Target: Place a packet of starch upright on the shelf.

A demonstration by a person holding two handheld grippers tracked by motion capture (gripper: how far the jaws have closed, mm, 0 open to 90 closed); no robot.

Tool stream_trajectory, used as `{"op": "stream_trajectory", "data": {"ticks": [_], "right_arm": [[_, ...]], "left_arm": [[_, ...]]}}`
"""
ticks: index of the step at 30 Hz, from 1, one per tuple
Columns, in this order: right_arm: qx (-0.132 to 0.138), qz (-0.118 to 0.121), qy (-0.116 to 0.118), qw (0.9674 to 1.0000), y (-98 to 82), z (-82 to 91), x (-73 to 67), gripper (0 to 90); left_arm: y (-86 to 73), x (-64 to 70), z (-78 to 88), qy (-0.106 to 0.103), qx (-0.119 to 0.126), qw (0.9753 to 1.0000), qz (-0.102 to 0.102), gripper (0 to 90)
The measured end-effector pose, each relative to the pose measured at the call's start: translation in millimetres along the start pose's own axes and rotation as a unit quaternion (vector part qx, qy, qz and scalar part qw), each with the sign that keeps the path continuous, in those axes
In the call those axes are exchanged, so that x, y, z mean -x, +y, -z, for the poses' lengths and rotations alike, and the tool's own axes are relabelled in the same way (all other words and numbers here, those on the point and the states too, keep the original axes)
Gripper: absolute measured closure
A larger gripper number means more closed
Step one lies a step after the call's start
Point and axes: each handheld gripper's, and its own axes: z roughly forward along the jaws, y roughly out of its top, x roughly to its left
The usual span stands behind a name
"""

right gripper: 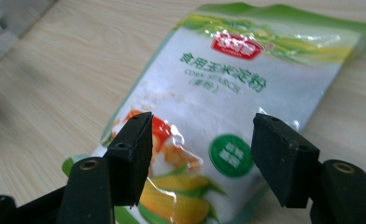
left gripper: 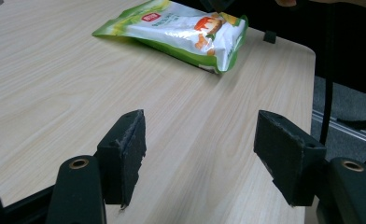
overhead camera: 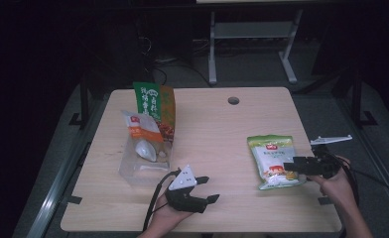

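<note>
A white and green bag of corn starch lies flat on the right half of the wooden table. My right gripper hovers open over the bag's near right corner, and in the right gripper view the corn picture on the bag sits between the spread jaws. My left gripper rests near the table's front edge, open and empty, pointing right toward the bag. The left gripper's pads stand wide apart above bare wood.
At the left of the table a green and orange snack bag stands upright behind a clear bag with a white and orange label. A round cable hole is near the far edge. A metal frame stands on the floor beyond.
</note>
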Motion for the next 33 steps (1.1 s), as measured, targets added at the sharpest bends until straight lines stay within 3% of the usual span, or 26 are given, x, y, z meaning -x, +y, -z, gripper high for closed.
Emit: {"op": "stream_trajectory", "data": {"ticks": [4,11,18,26,29,33], "right_arm": [[0.005,0.002,-0.003,1.0,-10.1,2.5,2.8,37.9],[0.015,-0.02,0.001,0.9997,-21.3,3.6,5.4,40.4],[0.029,-0.035,0.01,0.9989,-29.1,4.2,1.8,41.7],[0.03,-0.039,0.002,0.9988,-36.4,5.3,-8.5,43.0],[0.012,-0.035,0.008,0.9993,-40.4,3.0,-13.1,43.6],[-0.002,-0.001,-0.02,0.9998,-43.6,-0.3,-24.5,43.1]], "left_arm": [[2.1,3.1,-5.3,0.0,-0.005,1.0,-0.004,33.2],[6.9,3.7,-11.7,-0.002,-0.017,0.9998,-0.012,33.0],[16.0,2.7,-21.4,-0.007,-0.016,0.9998,-0.009,32.2],[29.3,3.3,-37.5,-0.006,-0.012,0.9999,-0.003,31.7],[32.2,4.1,-44.1,-0.006,-0.011,0.9999,-0.002,31.6],[35.0,5.9,-53.8,-0.008,-0.017,0.9998,-0.001,31.6]]}}
